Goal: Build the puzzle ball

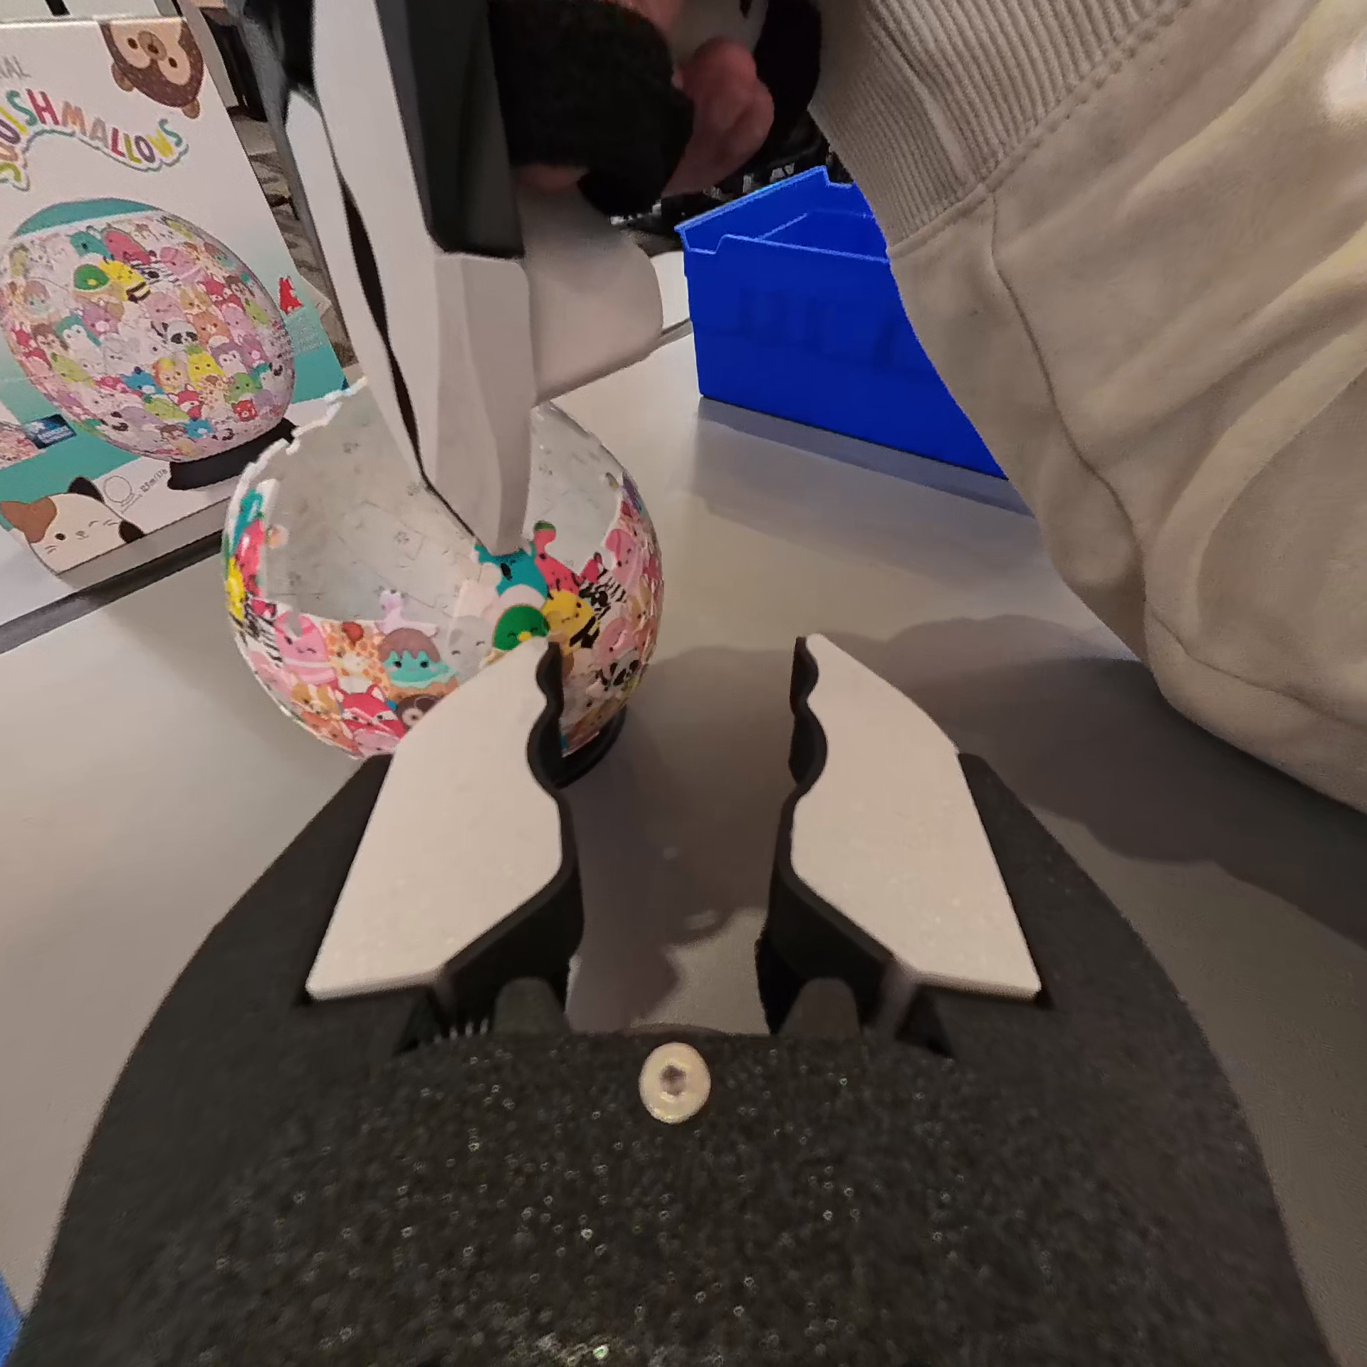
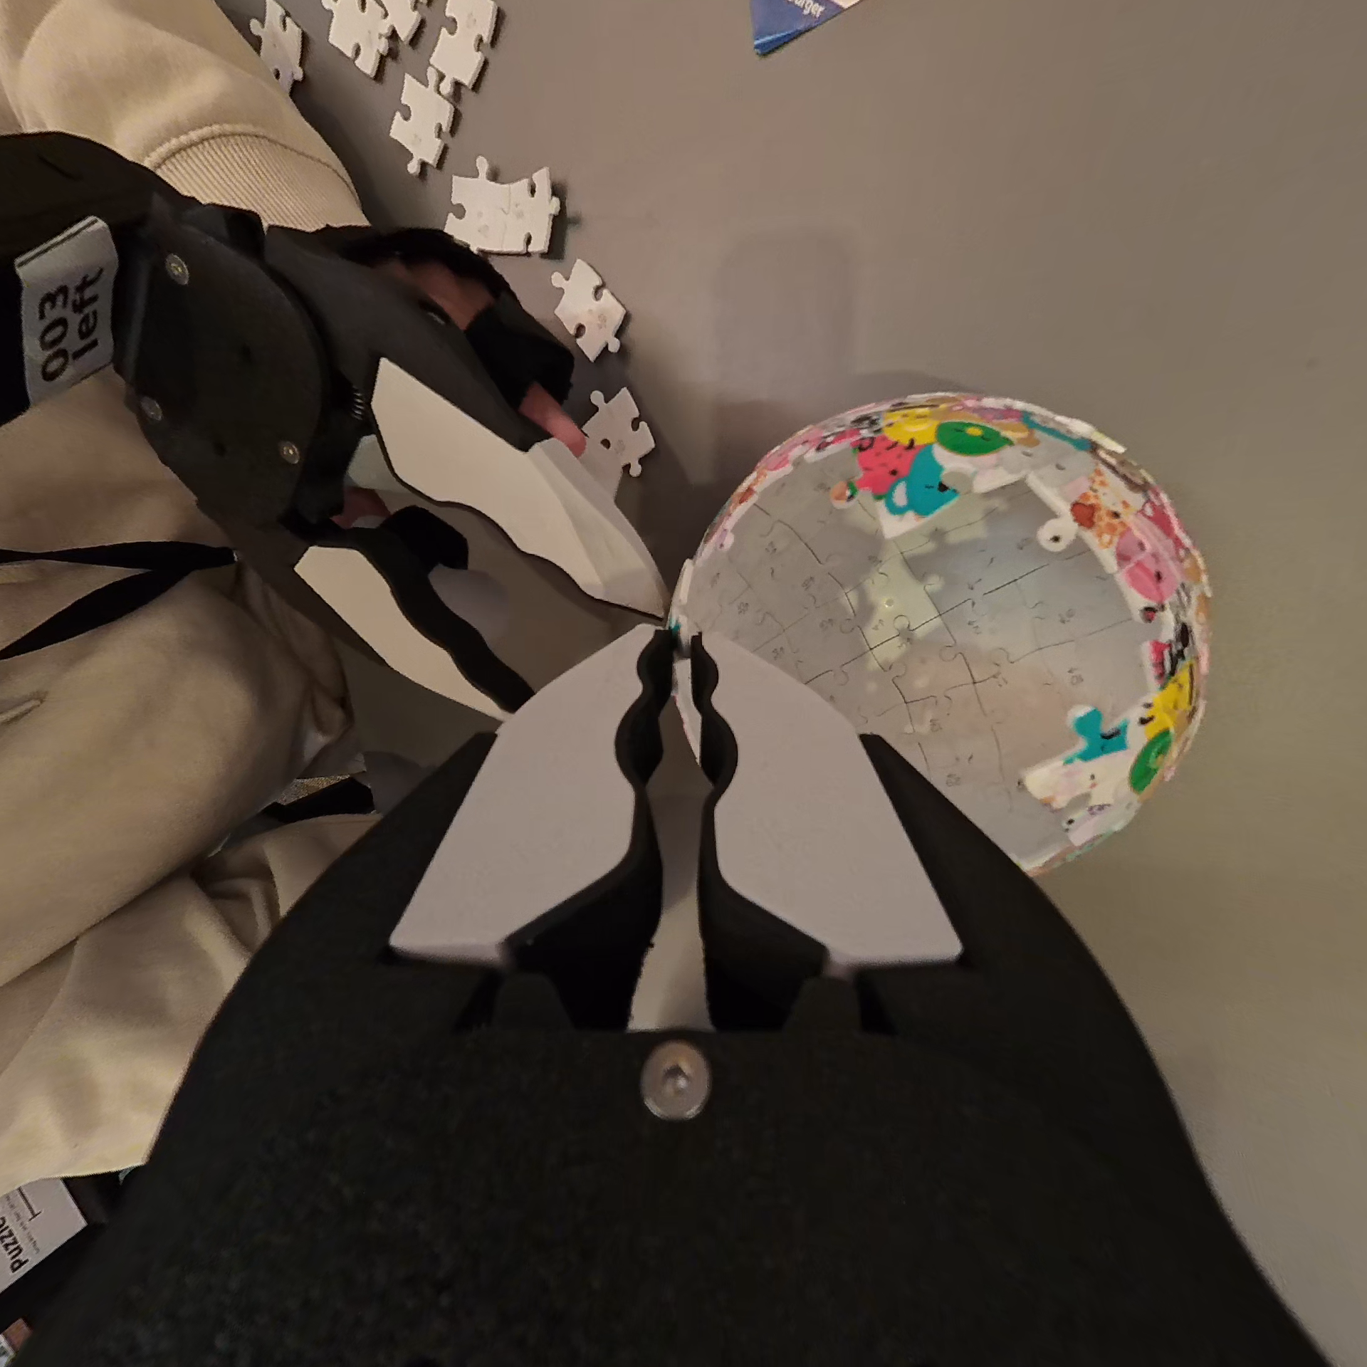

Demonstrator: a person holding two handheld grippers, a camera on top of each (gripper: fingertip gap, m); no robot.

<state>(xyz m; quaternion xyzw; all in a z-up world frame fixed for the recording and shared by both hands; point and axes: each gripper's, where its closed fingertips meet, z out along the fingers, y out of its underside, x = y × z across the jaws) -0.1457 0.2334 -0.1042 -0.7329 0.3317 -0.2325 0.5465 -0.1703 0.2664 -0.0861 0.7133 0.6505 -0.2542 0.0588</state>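
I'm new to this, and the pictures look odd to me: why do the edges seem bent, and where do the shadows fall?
Left wrist view: the wide lens curves the blue bin; soft shadows lie on the table beside the ball. Right wrist view: the ball's pale inside looks brightly lit.

Grey table (image 1: 777,518), half-built puzzle ball (image 1: 444,614) on a small dark stand, puzzle box (image 1: 133,296) standing behind it, blue bin (image 1: 814,325) further right, loose white pieces (image 2: 503,207) scattered
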